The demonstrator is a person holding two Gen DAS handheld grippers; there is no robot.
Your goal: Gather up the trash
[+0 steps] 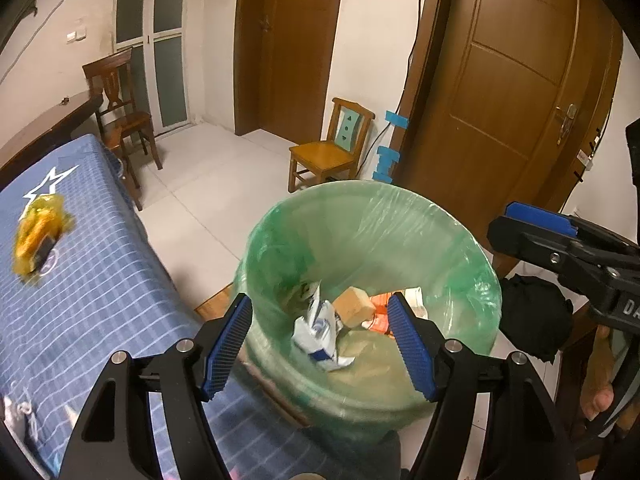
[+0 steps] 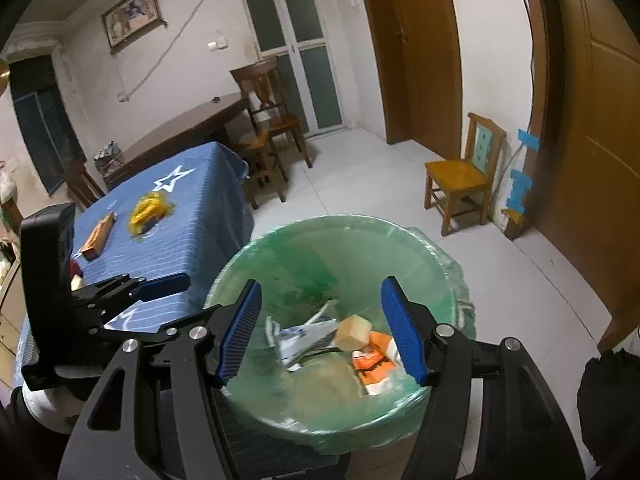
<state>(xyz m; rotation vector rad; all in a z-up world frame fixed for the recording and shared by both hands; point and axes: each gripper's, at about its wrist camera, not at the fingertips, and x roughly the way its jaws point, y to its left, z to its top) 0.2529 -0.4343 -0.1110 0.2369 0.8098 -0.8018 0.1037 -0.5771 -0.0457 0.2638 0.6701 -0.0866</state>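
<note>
Trash first, going from the left: a crumpled yellow plastic wrapper (image 2: pixel 149 209) and an orange cardboard box (image 2: pixel 98 236) lie near each other on the blue striped tablecloth with a white star (image 2: pixel 208 216). Just right of the table stands the round bin lined with a green plastic bag (image 2: pixel 360 248), and inside it sit a crushed white-and-blue carton (image 2: pixel 298 340), a tan sponge-like block (image 2: pixel 353 332) and an orange-and-white packet (image 2: pixel 374 362). Both grippers hang over the bin. Left gripper (image 1: pixel 320 340) has its blue ribbed pads spread apart, nothing between them. Right gripper (image 2: pixel 320 330) is the same, jaws apart and empty. Further right, a small light wooden chair (image 2: pixel 460 184) sits by the wall, next to a brown wooden door (image 2: pixel 600 120).
</note>
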